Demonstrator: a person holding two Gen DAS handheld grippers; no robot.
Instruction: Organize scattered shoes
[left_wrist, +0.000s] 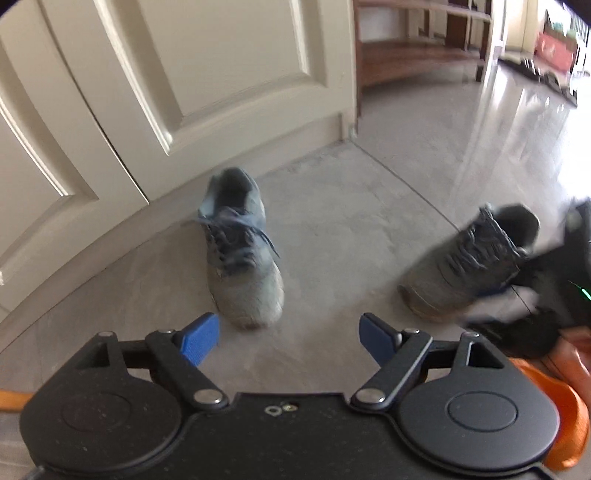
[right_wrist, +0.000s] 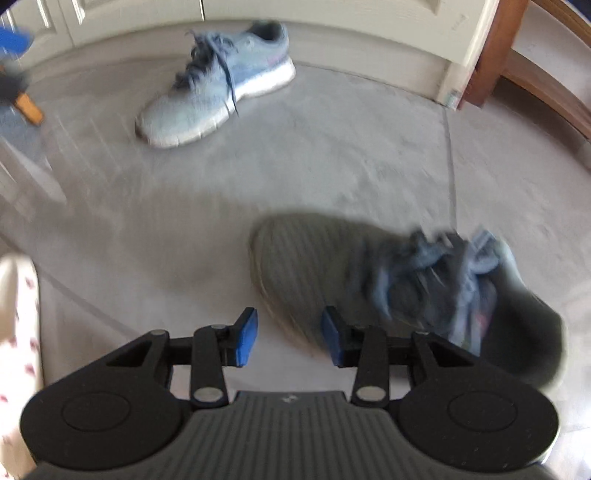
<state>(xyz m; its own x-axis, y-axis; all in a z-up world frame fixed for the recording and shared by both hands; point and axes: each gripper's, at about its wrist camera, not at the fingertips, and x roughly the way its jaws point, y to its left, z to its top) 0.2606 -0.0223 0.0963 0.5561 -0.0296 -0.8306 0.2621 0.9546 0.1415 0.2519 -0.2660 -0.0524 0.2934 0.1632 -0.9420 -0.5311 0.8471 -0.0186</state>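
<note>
Left gripper wide open, holding nothing, hovering just short of grey-blue sneaker standing near cream door. Right gripper also open, empty, over toe of second sneaker, pretty blurry, sitting apart on grey floor.

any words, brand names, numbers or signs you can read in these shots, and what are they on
None can be read.
Light blue sneaker: a pinkish mark on its side, too blurred to read.
Dark sneaker: motion-blurred, no legible label.
Right gripper body: a tiny pale mark, too small to make out.
Left gripper body: no lettering visible.
Red object in the far room: white markings, too small and blurred to read.
</note>
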